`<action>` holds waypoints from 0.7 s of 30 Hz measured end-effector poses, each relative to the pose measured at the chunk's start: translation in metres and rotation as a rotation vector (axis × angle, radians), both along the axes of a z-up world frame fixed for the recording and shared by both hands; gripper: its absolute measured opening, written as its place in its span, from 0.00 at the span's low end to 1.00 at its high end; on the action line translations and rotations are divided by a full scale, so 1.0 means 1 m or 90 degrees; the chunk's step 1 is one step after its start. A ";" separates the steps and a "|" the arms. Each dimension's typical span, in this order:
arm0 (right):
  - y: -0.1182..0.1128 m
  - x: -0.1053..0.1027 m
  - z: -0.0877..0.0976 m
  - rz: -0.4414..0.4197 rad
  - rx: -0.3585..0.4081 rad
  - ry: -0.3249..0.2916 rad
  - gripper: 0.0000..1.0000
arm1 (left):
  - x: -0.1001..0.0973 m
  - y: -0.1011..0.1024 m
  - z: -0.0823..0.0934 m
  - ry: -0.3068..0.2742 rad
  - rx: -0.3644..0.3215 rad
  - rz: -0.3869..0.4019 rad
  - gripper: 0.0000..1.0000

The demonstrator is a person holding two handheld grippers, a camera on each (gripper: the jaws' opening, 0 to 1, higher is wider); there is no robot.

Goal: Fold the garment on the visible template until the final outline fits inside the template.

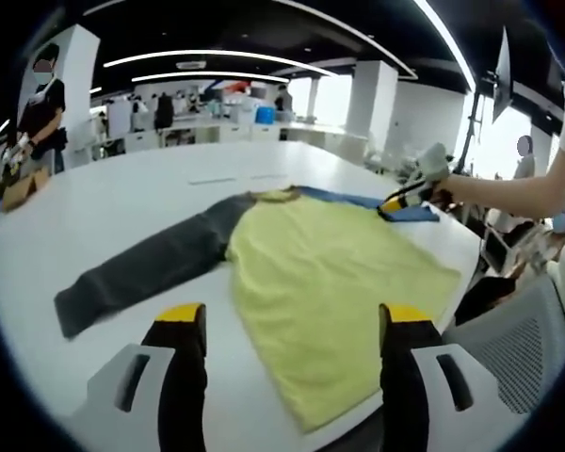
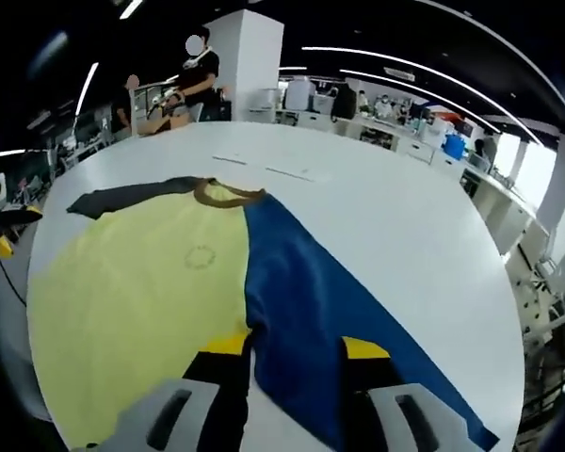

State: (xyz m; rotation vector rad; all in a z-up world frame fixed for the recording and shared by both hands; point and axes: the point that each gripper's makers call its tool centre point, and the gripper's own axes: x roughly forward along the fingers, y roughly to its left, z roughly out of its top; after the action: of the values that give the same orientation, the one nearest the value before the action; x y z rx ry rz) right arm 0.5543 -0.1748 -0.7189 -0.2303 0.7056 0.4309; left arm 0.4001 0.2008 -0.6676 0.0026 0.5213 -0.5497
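Note:
A long-sleeved garment lies flat on the white table (image 1: 160, 184). Its body is yellow (image 1: 330, 273), one sleeve is dark grey (image 1: 141, 273) and stretched out to the left, and the other is blue (image 1: 358, 201). My left gripper (image 1: 293, 314) stands open over the yellow hem near the table's front edge. In the right gripper view the blue sleeve (image 2: 311, 301) runs from the brown collar (image 2: 228, 193) down between the jaws of my right gripper (image 2: 297, 347), which stand apart over it. The right gripper (image 1: 395, 202) sits at the blue sleeve's far end, held by a person's hand.
A grey mesh chair (image 1: 518, 330) stands by the table's right edge. A person (image 1: 42, 104) stands at the far left and another (image 2: 200, 71) beyond the table. Desks and pillars fill the background. Bare white table (image 2: 405, 217) lies right of the blue sleeve.

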 end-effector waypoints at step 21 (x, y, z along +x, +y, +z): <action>-0.087 -0.031 0.001 -0.165 0.022 0.001 0.74 | 0.003 -0.005 0.002 -0.006 -0.013 -0.002 0.81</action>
State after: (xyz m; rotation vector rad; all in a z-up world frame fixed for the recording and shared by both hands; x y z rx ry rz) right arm 0.5232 -0.2619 -0.7179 -0.1039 0.7174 0.1957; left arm 0.4028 0.1958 -0.6657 -0.0139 0.5057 -0.5573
